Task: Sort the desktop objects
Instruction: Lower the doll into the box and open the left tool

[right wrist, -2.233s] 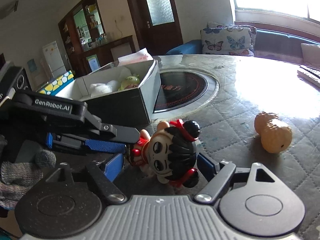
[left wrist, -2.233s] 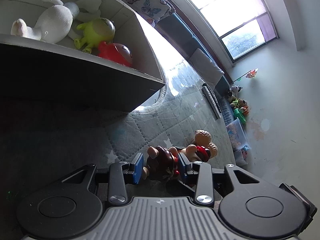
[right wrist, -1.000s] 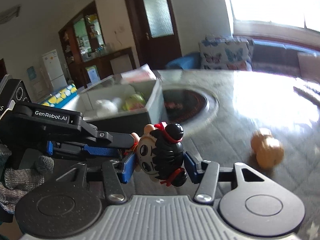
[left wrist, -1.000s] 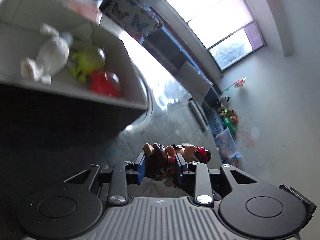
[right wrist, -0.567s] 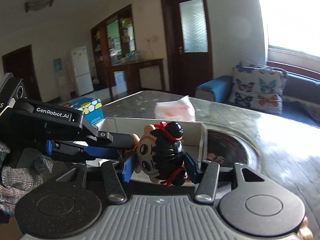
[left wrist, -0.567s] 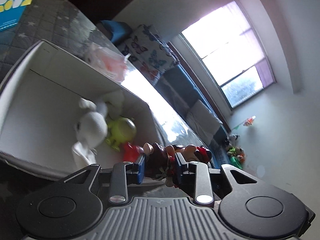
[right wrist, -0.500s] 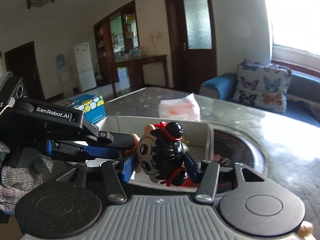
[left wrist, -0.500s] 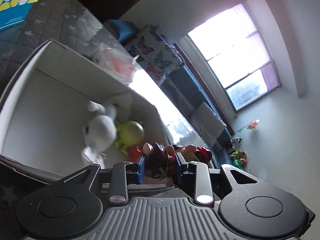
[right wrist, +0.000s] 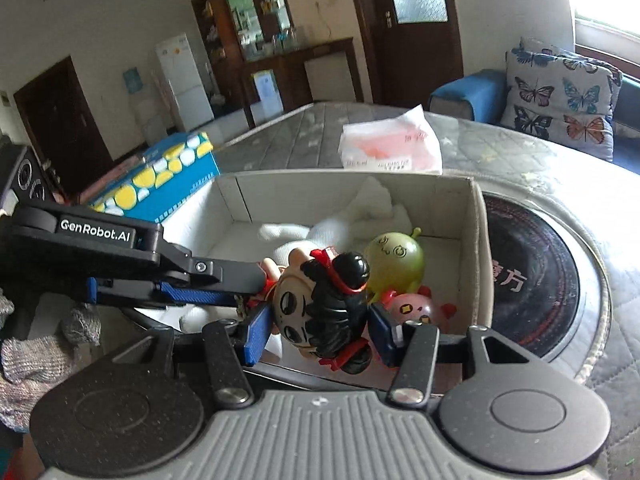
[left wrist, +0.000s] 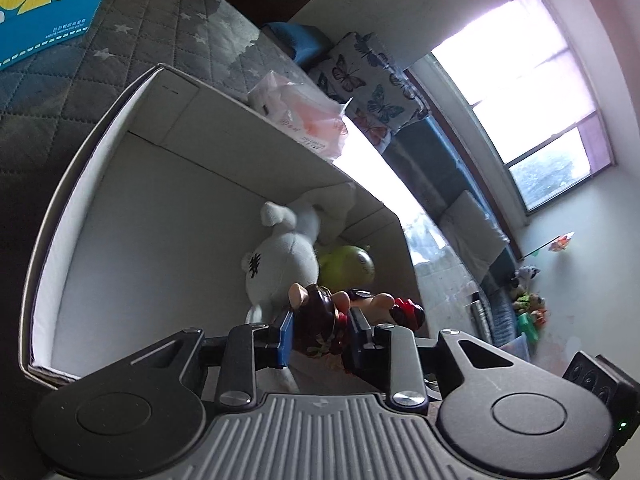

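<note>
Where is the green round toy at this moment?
In the right wrist view the green round toy lies inside the white box, near its right wall, between the white plush animal and the pink toy.

Quilted table — box, packet.

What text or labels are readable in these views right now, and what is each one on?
"GenRobot.AI": on the left gripper, along its arm.
"方", with a cut-off character above it: on the round black plate in the table.
White label on the pink packet: print too small to read.
Small print on the blue box: too blurred to read.
Black mark on the white plush: a stitched mark, not readable as text.
</note>
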A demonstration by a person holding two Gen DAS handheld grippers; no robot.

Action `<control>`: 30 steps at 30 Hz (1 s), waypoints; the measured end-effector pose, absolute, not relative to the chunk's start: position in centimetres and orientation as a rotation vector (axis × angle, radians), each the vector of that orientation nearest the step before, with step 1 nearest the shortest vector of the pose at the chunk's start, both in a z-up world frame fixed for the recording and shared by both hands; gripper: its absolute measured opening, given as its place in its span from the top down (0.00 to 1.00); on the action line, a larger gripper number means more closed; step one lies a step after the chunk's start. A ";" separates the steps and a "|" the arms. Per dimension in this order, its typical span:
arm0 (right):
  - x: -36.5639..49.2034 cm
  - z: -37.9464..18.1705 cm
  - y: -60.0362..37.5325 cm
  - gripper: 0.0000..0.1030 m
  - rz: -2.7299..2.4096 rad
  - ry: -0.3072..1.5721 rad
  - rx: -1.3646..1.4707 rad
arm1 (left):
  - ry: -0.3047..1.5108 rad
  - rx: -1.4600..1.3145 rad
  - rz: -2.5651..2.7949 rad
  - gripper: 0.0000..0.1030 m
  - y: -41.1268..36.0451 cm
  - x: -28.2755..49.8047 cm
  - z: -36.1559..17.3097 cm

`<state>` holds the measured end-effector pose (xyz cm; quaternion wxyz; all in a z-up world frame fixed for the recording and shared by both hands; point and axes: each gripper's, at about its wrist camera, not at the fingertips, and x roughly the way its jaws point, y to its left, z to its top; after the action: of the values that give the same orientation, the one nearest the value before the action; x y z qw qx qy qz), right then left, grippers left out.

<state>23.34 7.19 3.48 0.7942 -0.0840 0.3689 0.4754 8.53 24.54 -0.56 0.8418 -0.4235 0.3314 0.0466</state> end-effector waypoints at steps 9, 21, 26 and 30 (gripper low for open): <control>23.3 2.8 8.2 0.49 1.020 0.806 -0.222 | 0.746 -0.861 0.137 0.72 24.8 9.4 -1.0; 21.5 4.3 6.2 0.40 1.001 0.715 -0.190 | 0.709 -0.855 0.154 0.70 24.6 8.4 -0.6; 20.1 5.1 5.1 0.38 0.989 0.664 -0.173 | 0.692 -0.843 0.152 0.70 24.2 7.9 -0.1; 18.9 5.6 3.9 0.31 0.979 0.622 -0.162 | 0.676 -0.817 0.158 0.70 23.8 7.4 0.4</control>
<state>18.86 3.90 5.60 0.8333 -0.0767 0.2934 0.4621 7.39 23.76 0.36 0.8597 -0.3894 0.3220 0.0751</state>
